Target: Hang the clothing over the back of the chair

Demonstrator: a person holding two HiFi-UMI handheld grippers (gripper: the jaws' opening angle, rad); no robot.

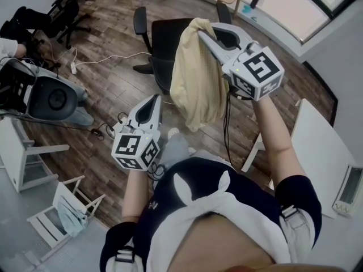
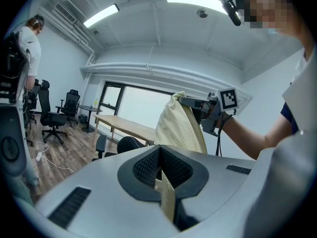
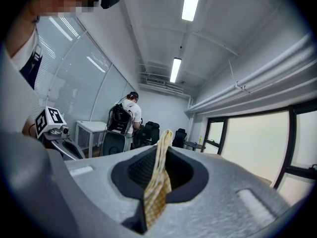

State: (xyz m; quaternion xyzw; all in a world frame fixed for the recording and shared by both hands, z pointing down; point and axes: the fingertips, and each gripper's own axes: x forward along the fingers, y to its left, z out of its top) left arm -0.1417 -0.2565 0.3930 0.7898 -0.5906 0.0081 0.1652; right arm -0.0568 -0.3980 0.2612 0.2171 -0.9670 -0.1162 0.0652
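Observation:
The clothing [image 1: 195, 78] is a pale yellow checked garment that hangs in front of me. My right gripper [image 1: 199, 34] is shut on its top edge and holds it up at arm's length. In the right gripper view a fold of the cloth [image 3: 157, 182] is pinched in the right gripper [image 3: 161, 150]. Lower and to the left, my left gripper [image 1: 155, 99] is shut on a narrow strip of the same cloth [image 2: 167, 197]. The black office chair [image 1: 161, 44] stands on the wooden floor just behind the hanging garment, which partly hides it.
A white table [image 1: 315, 146] stands at the right and a small white chair [image 1: 62, 208] at the lower left. A grey machine [image 1: 51, 98] and loose cables [image 1: 102, 58] lie to the left. A person [image 3: 130, 110] stands by the far desks.

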